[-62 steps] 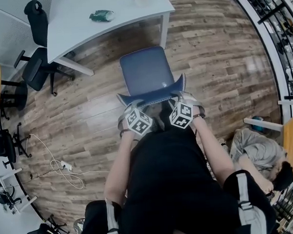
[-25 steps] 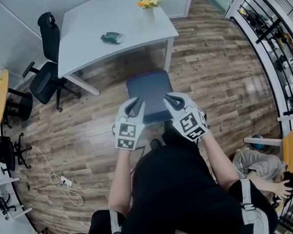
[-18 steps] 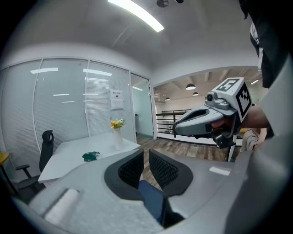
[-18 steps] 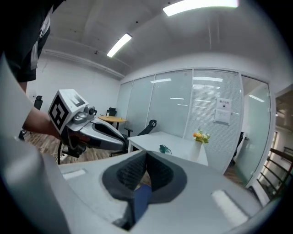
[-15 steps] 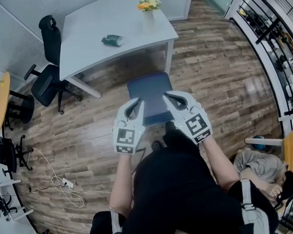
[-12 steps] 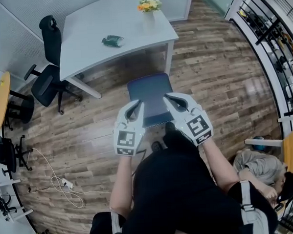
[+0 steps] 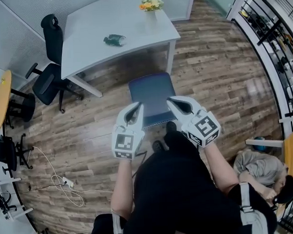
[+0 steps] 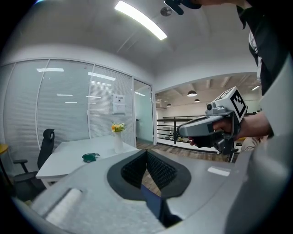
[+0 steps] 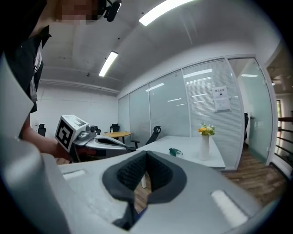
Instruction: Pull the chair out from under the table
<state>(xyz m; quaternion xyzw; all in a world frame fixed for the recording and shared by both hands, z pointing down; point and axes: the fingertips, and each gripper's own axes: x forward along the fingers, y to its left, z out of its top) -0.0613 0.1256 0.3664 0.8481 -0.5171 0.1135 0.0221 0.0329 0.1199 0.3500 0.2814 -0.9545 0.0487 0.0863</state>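
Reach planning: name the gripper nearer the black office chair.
Left. The left gripper hangs on the black office chair side of the blue chair; right gripper on the far side.

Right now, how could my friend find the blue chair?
Look for the big white table on the wooden floor. Just in front of its near corner leg stands the chair. Only it has a square blue seat; the office chair left of the table is black and tall-backed.

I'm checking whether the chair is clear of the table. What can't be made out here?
- Chair legs: head view, hidden under its seat.
- Chair's near corners: head view, covered by the left gripper and right gripper.
- Green item on the table: head view, too small to identify.
- Gripper views: chair mostly blocked by the grippers themselves.
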